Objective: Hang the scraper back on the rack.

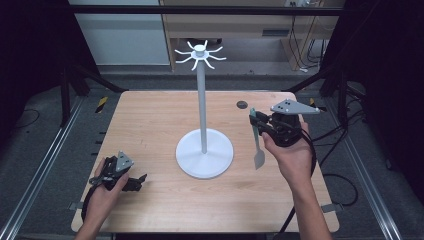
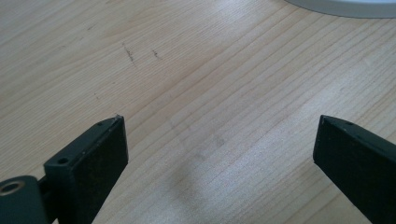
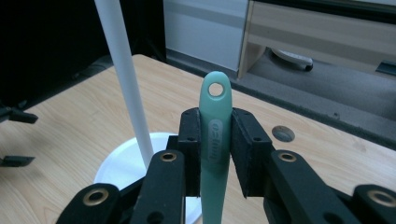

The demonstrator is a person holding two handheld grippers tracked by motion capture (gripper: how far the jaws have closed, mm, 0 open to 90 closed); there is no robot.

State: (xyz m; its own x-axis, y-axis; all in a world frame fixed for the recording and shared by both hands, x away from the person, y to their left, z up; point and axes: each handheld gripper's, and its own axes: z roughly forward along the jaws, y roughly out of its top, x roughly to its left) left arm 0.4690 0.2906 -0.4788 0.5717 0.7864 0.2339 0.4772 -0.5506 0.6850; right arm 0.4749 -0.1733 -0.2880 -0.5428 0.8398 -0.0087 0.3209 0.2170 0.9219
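The right gripper [image 3: 215, 154] was clamped on the handle of a green spatula [image 3: 214, 140], its black pads pressing the handle from both sides a little below the hanging hole [image 3: 216, 89]. In the high view the same gripper [image 1: 259, 121] was held above the table's [image 1: 150, 125] right side, with the spatula [image 1: 258, 145] hanging blade-down beneath it, clear of the wood.

The work in hand looked like hanging the spatula on the white stand [image 1: 202, 100], whose hooks [image 1: 200, 54] spread from the top of the pole. To do it well, the grip should stay firm and below the hole, so the hole remains free for a hook. The tool would need to be lifted well up, since the hooks sat far above where the gripper was, and the hole brought squarely to one hook tip rather than at a slant. A loose grip risked letting the handle swing or slip.

The spatula's hole end stood just past the pads, pointing up and away from the gripper, with the pole [image 3: 123, 79] to its left in the right gripper view and the round base [image 3: 121, 163] below.

The left gripper [image 2: 219, 144] rested low over bare wood, jaws wide apart and holding nothing; in the high view it [image 1: 137, 181] lay near the table's front left, well apart from the stand.
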